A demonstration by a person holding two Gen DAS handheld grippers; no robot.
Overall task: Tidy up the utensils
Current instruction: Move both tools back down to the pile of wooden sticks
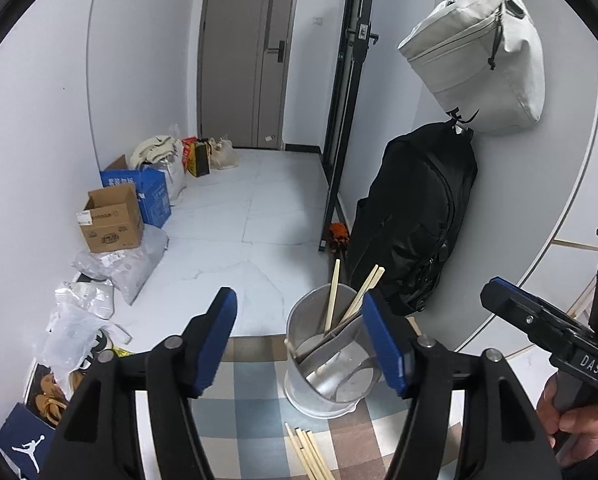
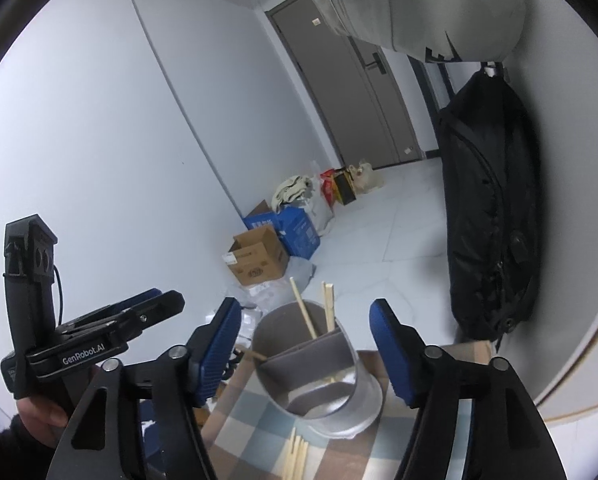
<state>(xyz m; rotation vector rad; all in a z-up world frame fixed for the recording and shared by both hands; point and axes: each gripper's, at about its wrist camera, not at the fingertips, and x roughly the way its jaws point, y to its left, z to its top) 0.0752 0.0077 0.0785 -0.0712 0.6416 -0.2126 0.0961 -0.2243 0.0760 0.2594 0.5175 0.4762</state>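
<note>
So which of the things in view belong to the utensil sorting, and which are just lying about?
Part of the job:
- metal utensil holder, with a divider inside
- chopsticks in the holder
- loose chopsticks on the checked cloth
- left gripper and right gripper, both open and empty

Lying about:
- black backpack
- grey bag
- cardboard box
- blue box

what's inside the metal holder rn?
The metal holder has a divider and a few wooden chopsticks leaning upright. Its wall hides their lower ends and most of the bottom.

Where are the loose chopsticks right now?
The loose chopsticks lie on the checked cloth just in front of the metal holder, low in both wrist views.
</note>
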